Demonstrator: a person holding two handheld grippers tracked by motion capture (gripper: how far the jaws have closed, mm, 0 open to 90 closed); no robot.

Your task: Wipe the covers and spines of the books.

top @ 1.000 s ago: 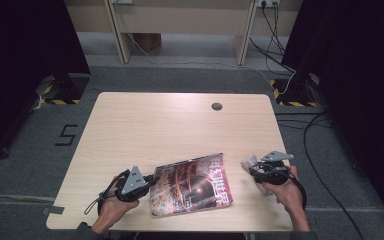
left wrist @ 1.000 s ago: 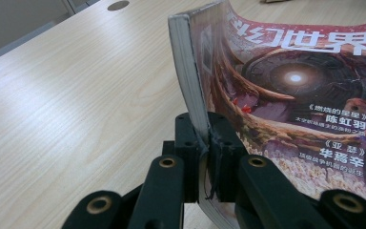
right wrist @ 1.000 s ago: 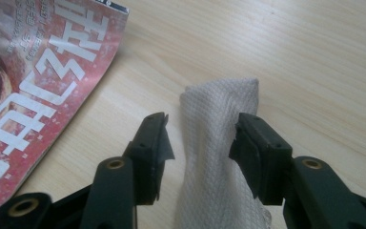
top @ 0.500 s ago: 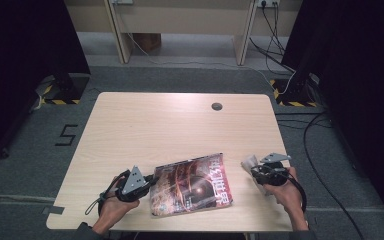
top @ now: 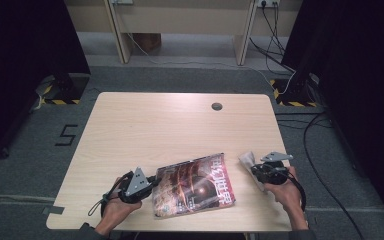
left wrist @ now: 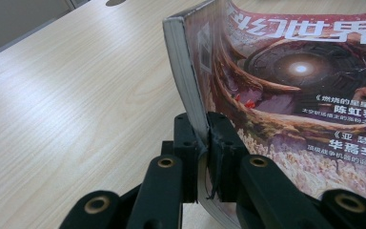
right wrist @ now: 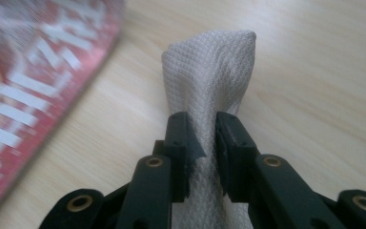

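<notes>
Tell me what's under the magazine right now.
The magazine lies on the bare wooden table, its spine edge pinched and raised by the left gripper. Table shows beside that edge; anything beneath the rest is covered.

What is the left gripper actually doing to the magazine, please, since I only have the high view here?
Observer: In the left gripper view, the left gripper is shut on the magazine, jaws clamping its spine edge.
Operator: Thanks. Is the magazine lying flat?
Observer: No, the clamped edge is lifted off the table and the cover bows.
Operator: And what is the pale thing by the right gripper?
Observer: The right gripper is shut on a white cloth with a waffle weave, standing up between its jaws.
</notes>
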